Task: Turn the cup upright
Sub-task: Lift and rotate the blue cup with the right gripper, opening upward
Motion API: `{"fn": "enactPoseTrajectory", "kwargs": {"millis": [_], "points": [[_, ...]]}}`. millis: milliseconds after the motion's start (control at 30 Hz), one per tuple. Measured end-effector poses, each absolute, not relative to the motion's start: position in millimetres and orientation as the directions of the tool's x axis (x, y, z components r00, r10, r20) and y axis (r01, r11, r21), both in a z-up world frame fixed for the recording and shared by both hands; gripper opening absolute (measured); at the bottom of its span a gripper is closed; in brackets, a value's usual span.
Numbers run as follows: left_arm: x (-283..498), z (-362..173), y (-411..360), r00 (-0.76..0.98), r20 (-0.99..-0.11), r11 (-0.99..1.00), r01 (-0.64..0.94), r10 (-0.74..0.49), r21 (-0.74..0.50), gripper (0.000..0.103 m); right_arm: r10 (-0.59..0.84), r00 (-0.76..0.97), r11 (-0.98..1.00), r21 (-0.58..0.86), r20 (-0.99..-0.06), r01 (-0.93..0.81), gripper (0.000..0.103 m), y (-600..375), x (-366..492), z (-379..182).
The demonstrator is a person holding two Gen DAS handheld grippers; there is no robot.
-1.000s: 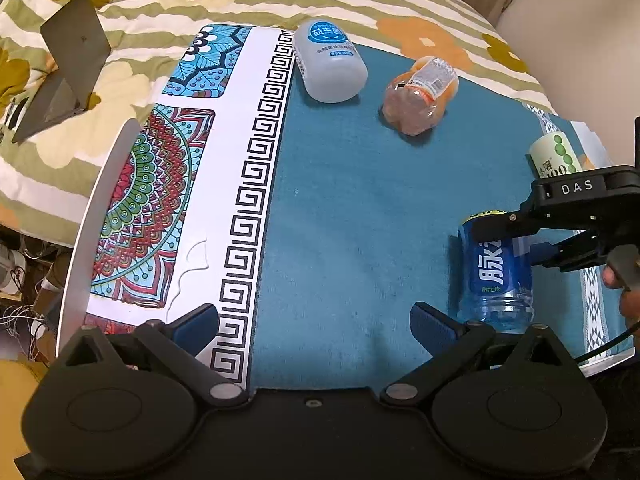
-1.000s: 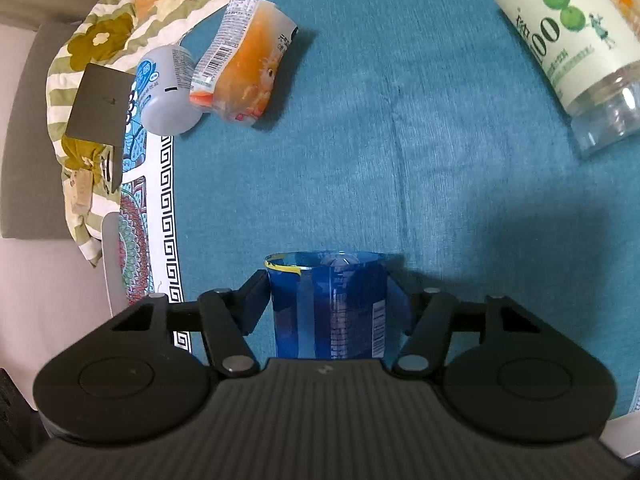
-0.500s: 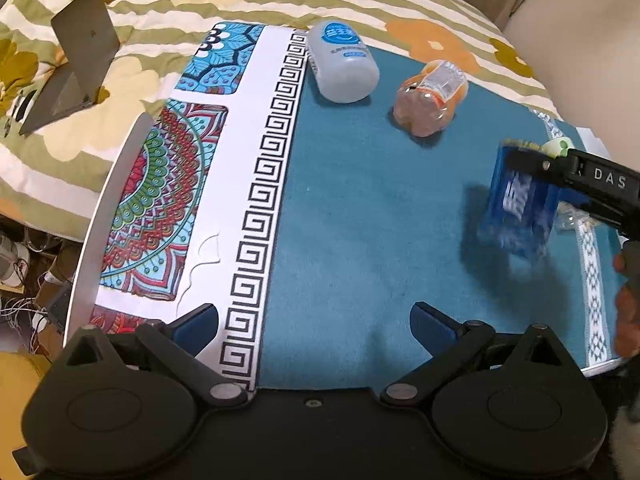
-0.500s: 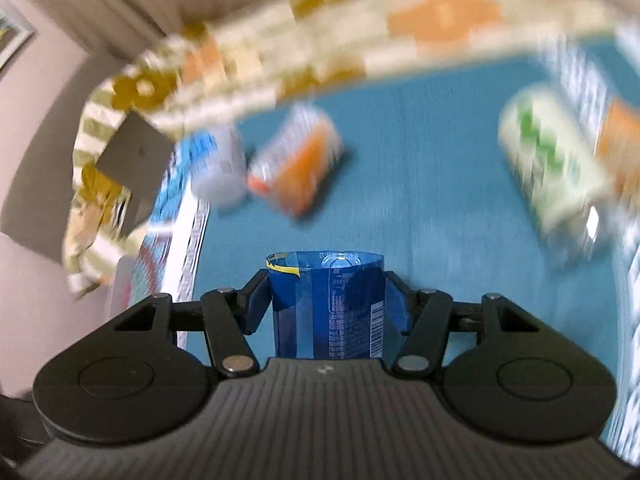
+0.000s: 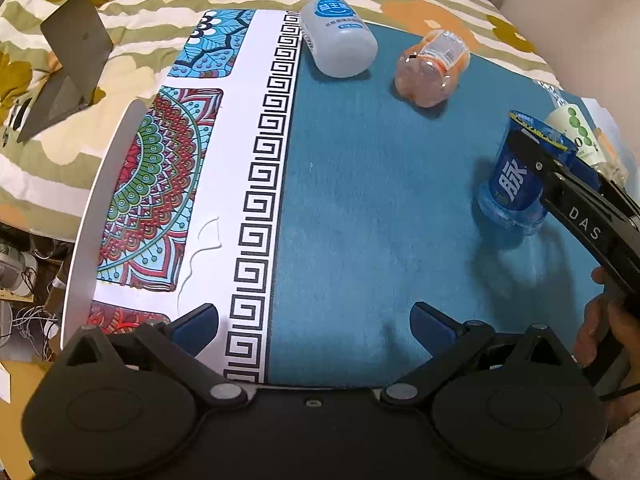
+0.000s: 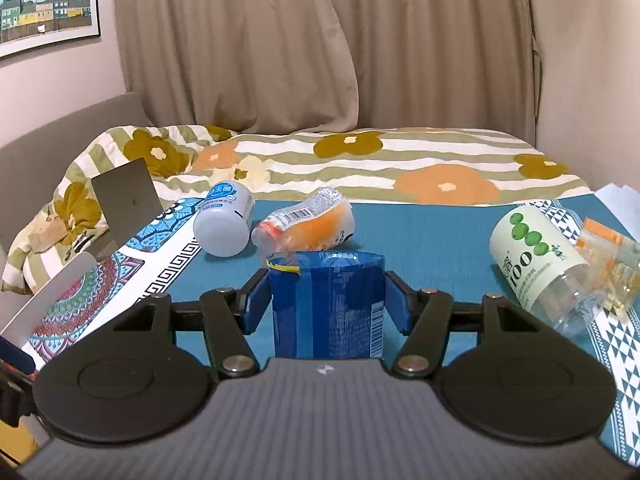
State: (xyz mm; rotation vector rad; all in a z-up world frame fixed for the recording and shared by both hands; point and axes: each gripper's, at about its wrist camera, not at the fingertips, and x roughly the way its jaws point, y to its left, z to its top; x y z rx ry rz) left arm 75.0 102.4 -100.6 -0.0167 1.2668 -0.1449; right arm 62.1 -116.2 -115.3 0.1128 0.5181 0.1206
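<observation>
The blue cup (image 6: pixel 326 304), cut from a bottle with a blue label, stands upright with its open rim up on the teal cloth (image 5: pixel 360 220). My right gripper (image 6: pixel 326 300) is shut on the blue cup, its blue pads (image 6: pixel 256 304) against both sides. In the left wrist view the cup (image 5: pixel 516 176) is at the right with the right gripper (image 5: pixel 536 148) clamped on it. My left gripper (image 5: pixel 316 320) is open and empty near the table's front edge.
A white bottle cup (image 5: pixel 340 36) and an orange-labelled cup (image 5: pixel 434 66) lie on their sides at the back. A green-dotted bottle cup (image 6: pixel 540 264) lies at the right beside crumpled plastic (image 6: pixel 612 256). A patterned mat (image 5: pixel 160 184) covers the left; a floral quilt (image 6: pixel 360 160) lies behind.
My right gripper lifted the blue cup, turned it from mouth-down to rim-up and brought it down onto the cloth farther back. The left gripper stayed open.
</observation>
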Motion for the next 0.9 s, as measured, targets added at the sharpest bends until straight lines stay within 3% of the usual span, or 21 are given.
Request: {"fn": "enactPoseTrajectory", "kwargs": {"millis": [900], "points": [[66.9, -84.8, 94.0, 0.304, -0.942, 0.989, 0.085, -0.144, -0.123, 0.103, 0.14, 0.653, 0.989, 0.073, -0.744, -0.128, 0.075, -100.3, 70.5, -95.5]]}}
